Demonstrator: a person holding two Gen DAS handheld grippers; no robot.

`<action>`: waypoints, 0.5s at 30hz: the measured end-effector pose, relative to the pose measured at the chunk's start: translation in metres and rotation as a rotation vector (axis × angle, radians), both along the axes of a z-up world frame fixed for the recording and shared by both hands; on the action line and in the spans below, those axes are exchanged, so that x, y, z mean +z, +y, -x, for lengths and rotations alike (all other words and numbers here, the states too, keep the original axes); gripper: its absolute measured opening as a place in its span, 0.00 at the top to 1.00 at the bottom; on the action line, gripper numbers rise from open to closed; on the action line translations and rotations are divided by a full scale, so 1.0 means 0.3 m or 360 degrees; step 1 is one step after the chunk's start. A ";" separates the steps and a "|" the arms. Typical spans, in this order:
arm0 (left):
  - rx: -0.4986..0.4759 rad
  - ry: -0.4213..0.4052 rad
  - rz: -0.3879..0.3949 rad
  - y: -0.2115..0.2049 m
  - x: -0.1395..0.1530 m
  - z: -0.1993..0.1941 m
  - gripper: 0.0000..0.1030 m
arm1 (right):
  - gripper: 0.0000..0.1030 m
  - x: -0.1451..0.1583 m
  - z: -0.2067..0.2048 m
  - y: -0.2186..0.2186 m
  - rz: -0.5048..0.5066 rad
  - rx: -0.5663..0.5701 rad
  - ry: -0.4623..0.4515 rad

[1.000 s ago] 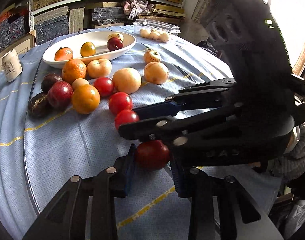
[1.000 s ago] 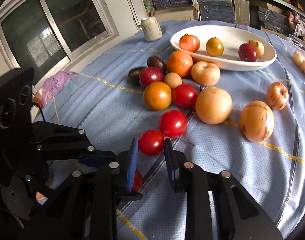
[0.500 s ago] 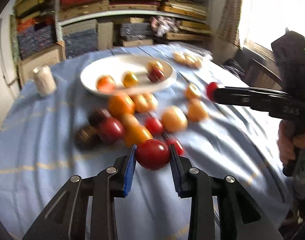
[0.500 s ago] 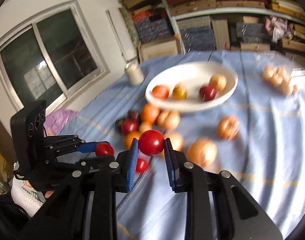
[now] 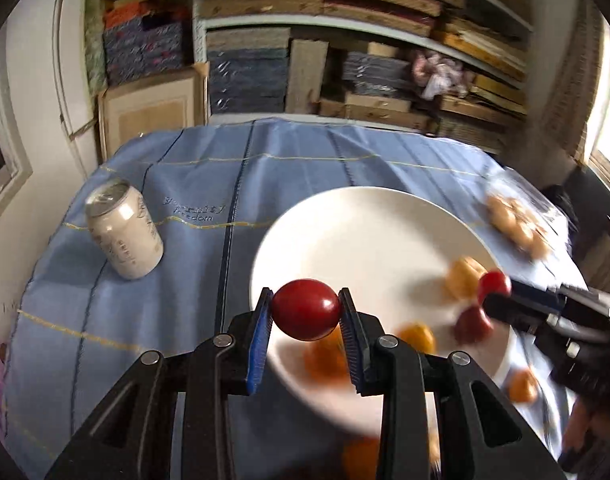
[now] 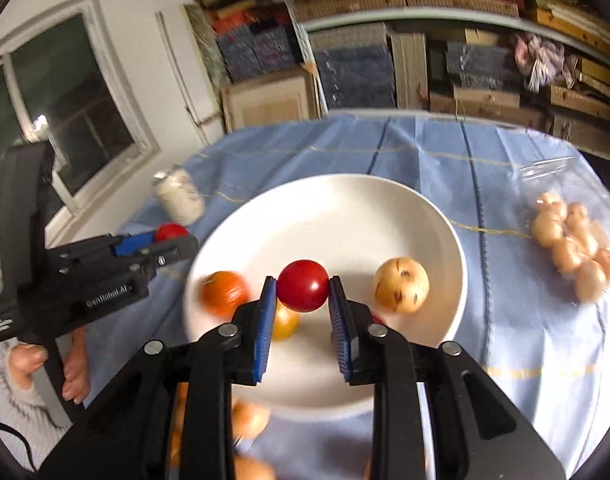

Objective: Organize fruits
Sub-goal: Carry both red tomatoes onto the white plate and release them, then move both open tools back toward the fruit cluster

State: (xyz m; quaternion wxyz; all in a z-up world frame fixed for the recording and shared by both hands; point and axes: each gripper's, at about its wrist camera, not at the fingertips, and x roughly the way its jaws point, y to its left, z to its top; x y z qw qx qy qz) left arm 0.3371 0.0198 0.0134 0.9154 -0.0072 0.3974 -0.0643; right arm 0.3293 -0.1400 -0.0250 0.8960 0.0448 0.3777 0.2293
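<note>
- white bowl [image 6: 445, 216] on the blue tablecloth [image 6: 517, 340]; right wrist view shows inside it an orange fruit [image 6: 224, 293] at left, a pale yellow speckled fruit [image 6: 401, 285] at right, a yellow-orange one [image 6: 286, 322] partly behind the right gripper's finger
- left gripper [image 5: 305, 322] clamped on a dark red tomato [image 5: 306, 309], pads pressing both sides; it hangs over the bowl's near-left rim [image 5: 261, 256]
- right gripper [image 6: 302, 300] closed tight on a smaller red tomato [image 6: 302, 286], held above the bowl's middle
- clear plastic pack [image 6: 545, 170] right of the bowl holds a cluster of small tan fruits [image 6: 569, 240]; lid barely visible
- white drink can [image 5: 123, 236] upright on the cloth, left of the bowl, apart from it
- hard to read: left wrist view is motion-blurred on the right; bowl contents there are smears of orange, tan and dark red; fruits on the cloth below the bowl in both views are cut off by gripper fingers, kind unclear
- person's hand [image 6: 45, 364] on the left gripper's handle, grey sleeve at frame edge; shelves of stacked material behind, blurred
</note>
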 end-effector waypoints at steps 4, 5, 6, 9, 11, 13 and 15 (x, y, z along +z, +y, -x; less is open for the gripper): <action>0.0025 0.0062 0.0052 0.006 -0.058 -0.098 0.68 | 0.75 -0.054 -0.086 0.058 0.0091 0.0032 0.0055; 0.0024 0.0068 0.0059 0.006 -0.067 -0.106 0.68 | 0.74 -0.064 -0.098 0.066 0.0107 0.0038 0.0065; 0.0025 0.0073 0.0065 0.008 -0.075 -0.115 0.67 | 0.73 -0.068 -0.096 0.068 0.0113 0.0035 0.0055; 0.0033 0.0046 0.0067 0.017 -0.064 -0.101 0.60 | 0.72 -0.050 -0.064 0.046 0.0083 0.0024 0.0004; 0.0036 0.0019 0.0058 0.028 -0.046 -0.071 0.60 | 0.72 -0.015 -0.010 0.017 0.0024 0.0023 -0.0033; 0.0047 -0.0007 0.0065 0.052 -0.017 -0.018 0.60 | 0.65 0.024 0.055 -0.013 -0.0019 0.0022 -0.0079; 0.0056 -0.0028 0.0077 0.078 0.007 0.051 0.59 | 0.52 0.067 0.164 -0.052 -0.0072 0.0005 -0.0163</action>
